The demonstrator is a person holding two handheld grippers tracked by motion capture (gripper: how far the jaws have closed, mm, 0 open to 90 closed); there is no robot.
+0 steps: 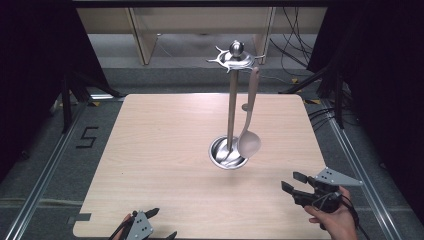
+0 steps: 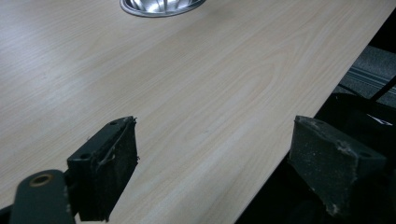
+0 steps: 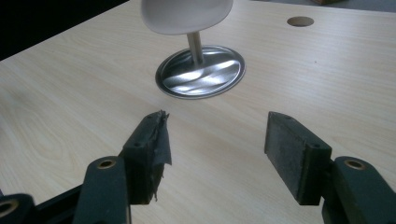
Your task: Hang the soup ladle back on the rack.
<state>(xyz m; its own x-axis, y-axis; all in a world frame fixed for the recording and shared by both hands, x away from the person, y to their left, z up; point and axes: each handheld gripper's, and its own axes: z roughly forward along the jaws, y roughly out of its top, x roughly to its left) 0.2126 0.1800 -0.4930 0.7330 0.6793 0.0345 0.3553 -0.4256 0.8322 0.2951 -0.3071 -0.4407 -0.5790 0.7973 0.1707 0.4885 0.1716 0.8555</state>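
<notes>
**Operator:** Ladle point(image 1: 248, 134), pale beige plastic with a long handle and a rounded bowl: where is it sitting relative to the stand?

**Technician:** It is hanging from a hook on the crown of the polished steel utensil stand point(image 1: 232, 102), a round dish base with an upright post. The bowl is hanging just above the rim of the stand's base, on the side nearer the right gripper point(image 1: 294, 182).

**Operator:** How are the jaws standing?

**Technician:** The right gripper point(image 3: 215, 140) is facing the stand's base with its jaws spread wide and nothing between them. The left gripper point(image 1: 160, 224), well apart from the stand at the near edge of the light wood-grain table point(image 1: 165, 150), is also holding its jaws wide apart and empty, as the left gripper view point(image 2: 210, 163) is showing.

**Operator:** What is the step asking for, in your judgement?

**Technician:** Either the ladle is being left on its hook or it is being approached. If leaving it, draw the right gripper straight away from the stand, clearing the bowl. If approaching, grip the handle partway up, not the bowl, and lift off the hook before pulling away.

**Operator:** Risks?

**Technician:** A bump is likely setting the ladle swinging or tipping the tall stand.
</notes>
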